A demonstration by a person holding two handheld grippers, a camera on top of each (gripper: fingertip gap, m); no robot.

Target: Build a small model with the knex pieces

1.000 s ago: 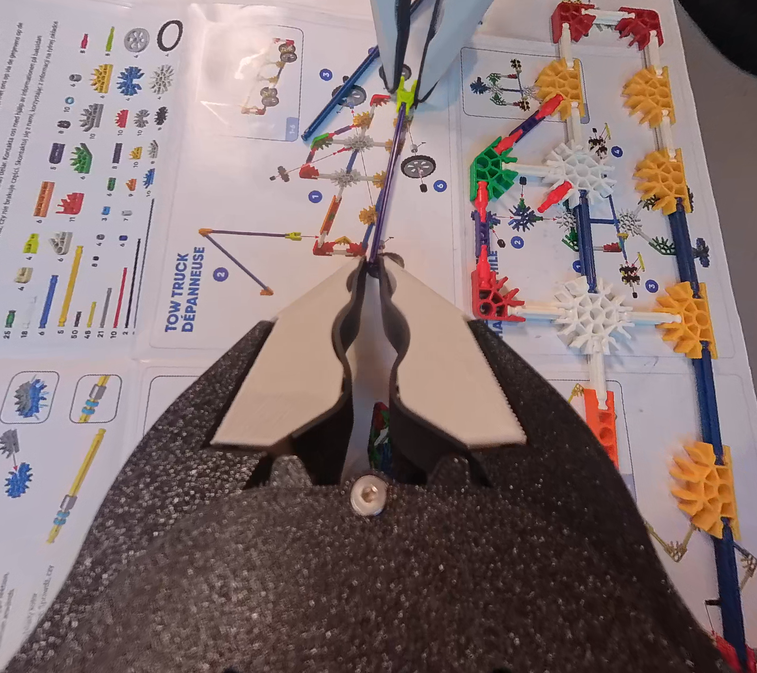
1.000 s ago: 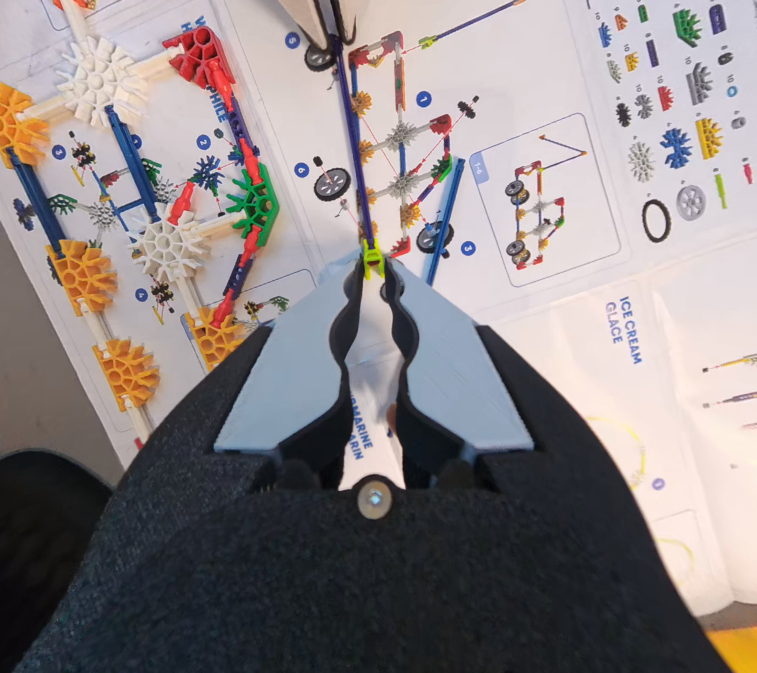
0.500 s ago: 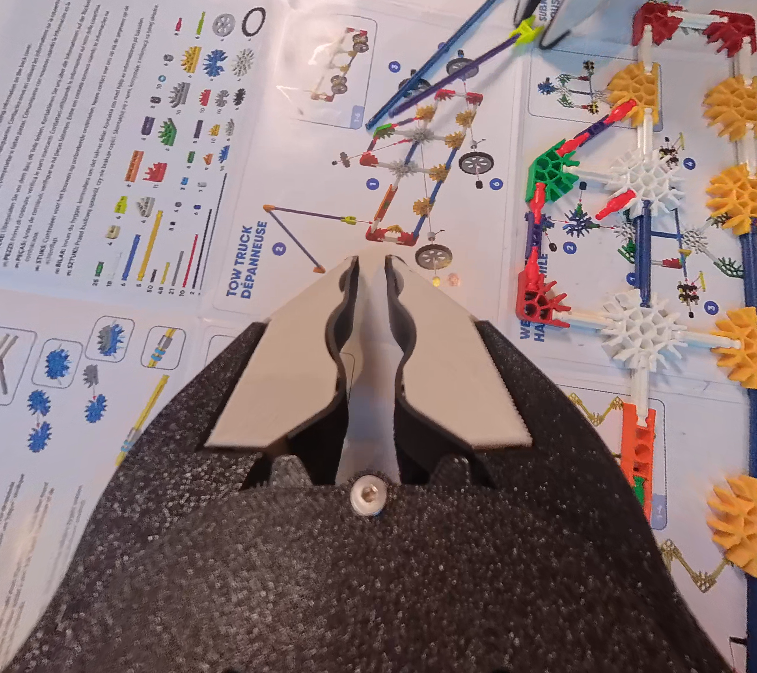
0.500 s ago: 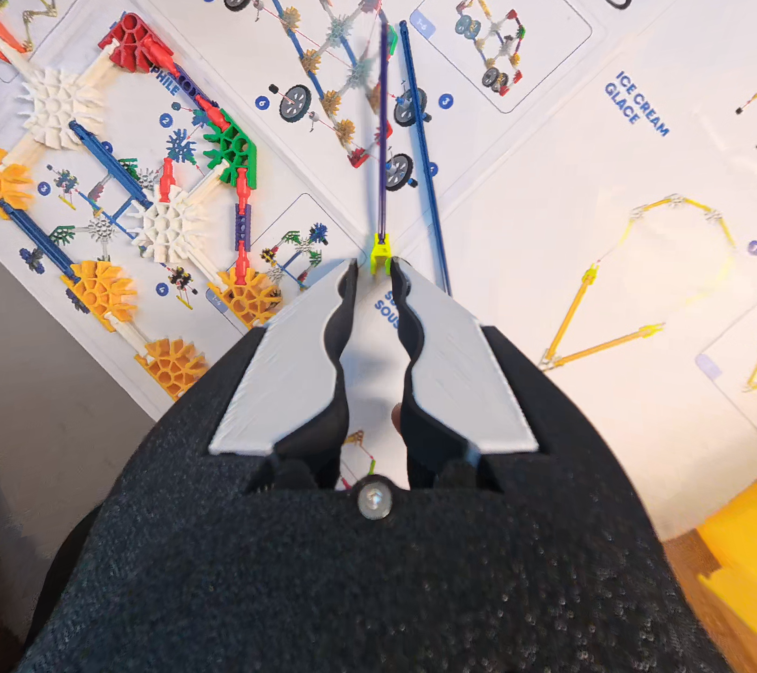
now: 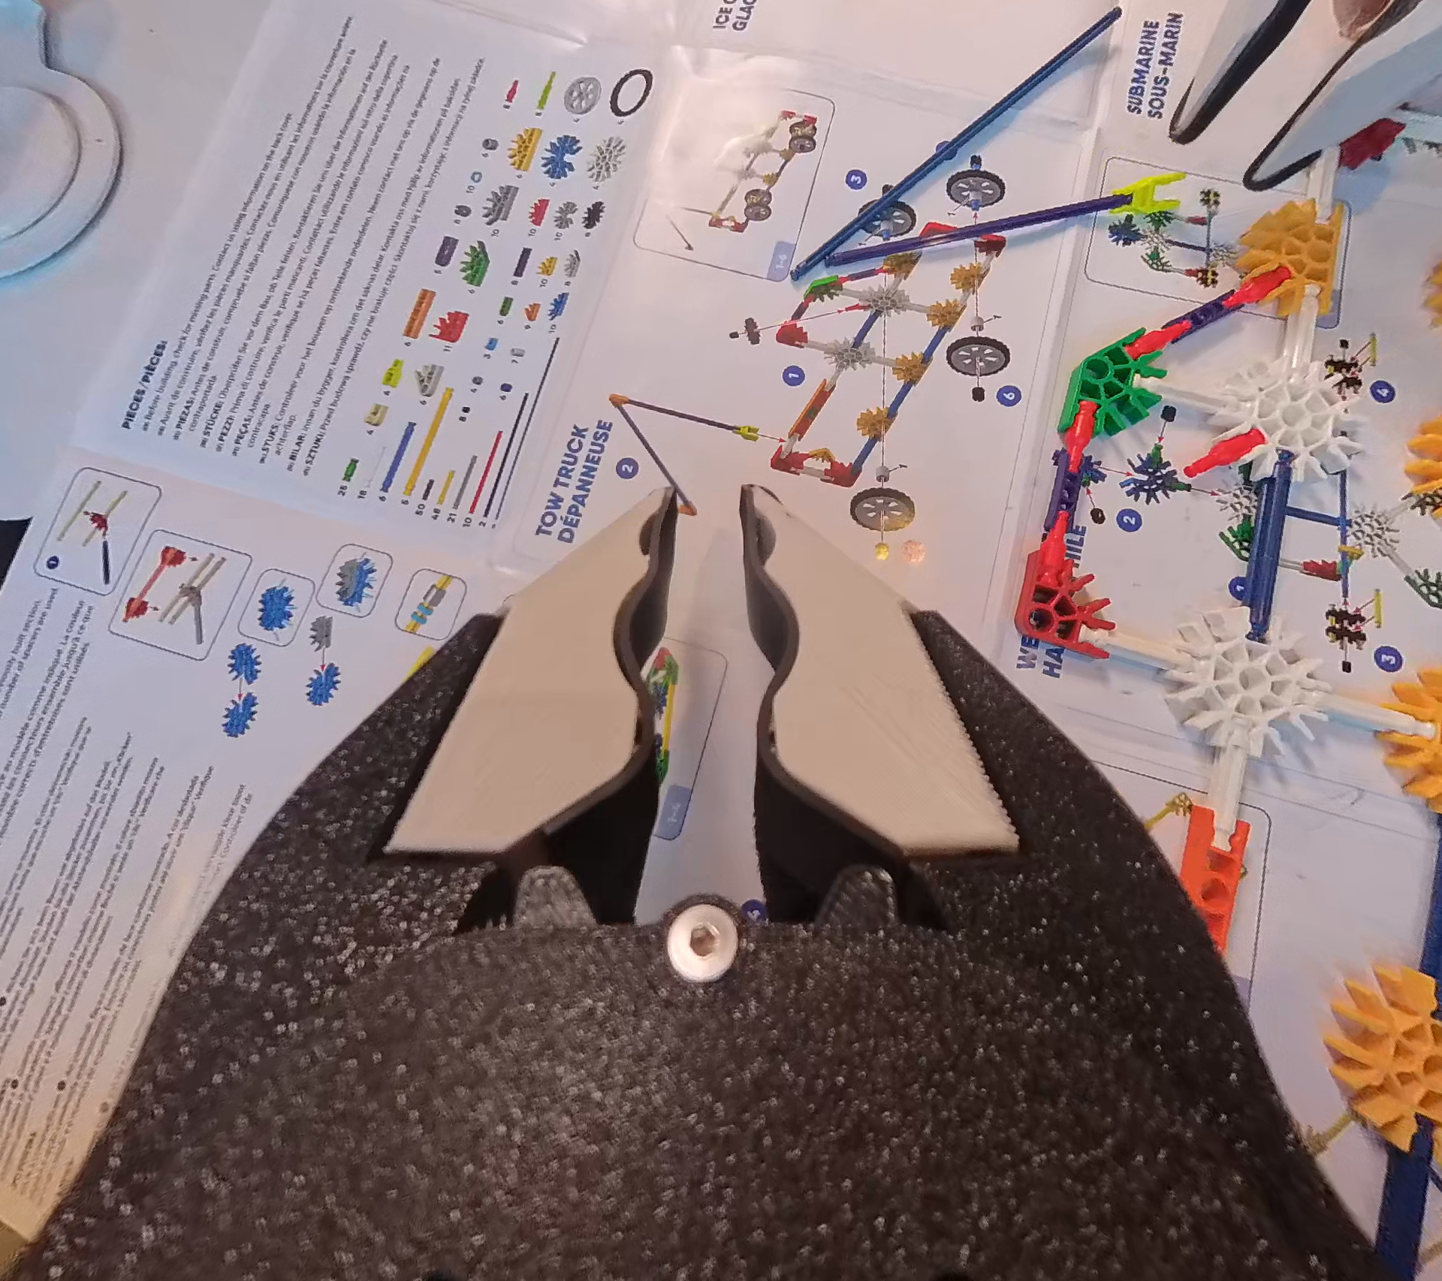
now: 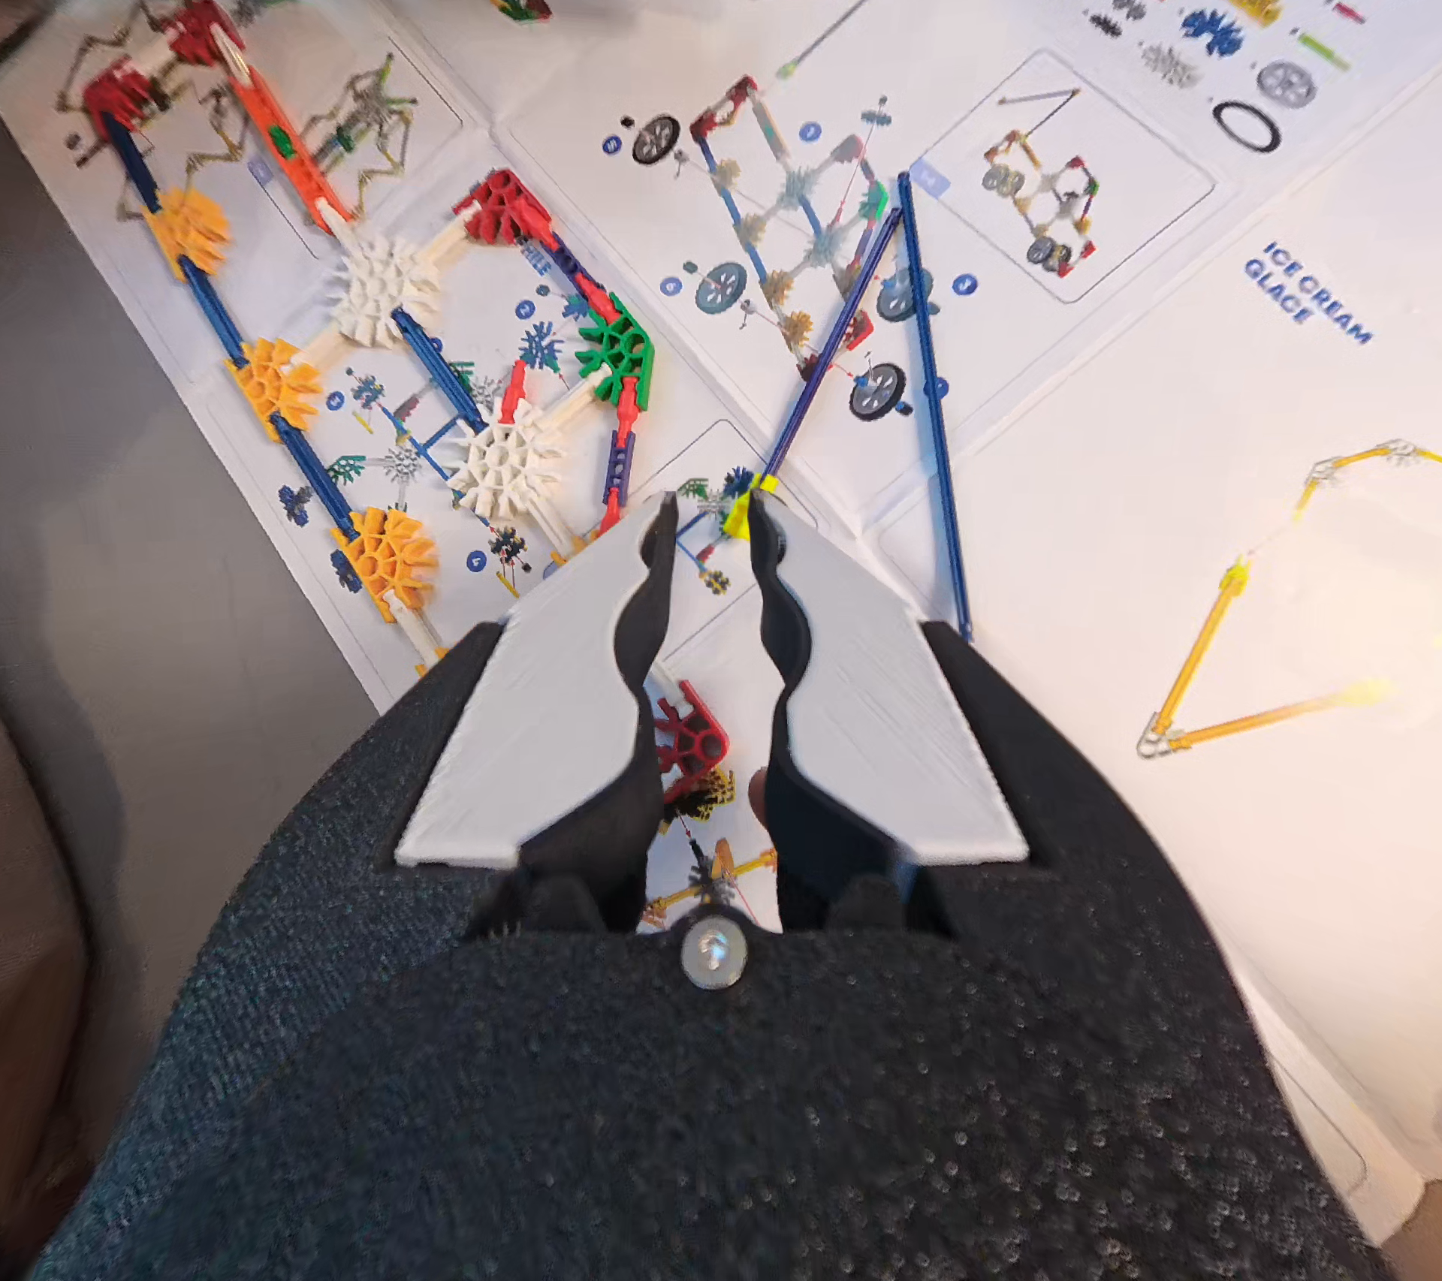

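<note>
A thin purple rod [image 5: 975, 225] with a yellow-green clip [image 5: 1147, 194] on its end lies on the paper instruction sheet [image 5: 484, 73], beside a loose blue rod [image 5: 952, 143]. My left gripper [image 5: 706, 498] is open and empty, hovering over the sheet well back from the rod. My right gripper [image 6: 710, 502] is open. Its right fingertip is just beside the clip [image 6: 741, 512] of the purple rod [image 6: 831, 338], which rests on the sheet. The right gripper also shows in the left wrist view [image 5: 1221, 155], a little above the clip.
A flat built frame of white [image 5: 1280, 417], yellow [image 5: 1287, 245], red and green [image 5: 1104, 385] connectors and blue rods lies on the sheet's right side; it also shows in the right wrist view [image 6: 382, 292]. A white round object [image 5: 47, 175] sits at far left. Grey table edge [image 6: 117, 541]. About 15 centimeters separates my left fingertips from my right. My right gripper is the nearer one to the thin purple rod [image 5: 975, 225]: about 5 centimeters, against 12 centimeters. It turns up in the right wrist view [image 6: 836, 361] as well.
A second ago both grippers were shut on the purple rod. The left one let go and drew back. The right one swung the rod aside, laid it on the sheet and opened.
</note>
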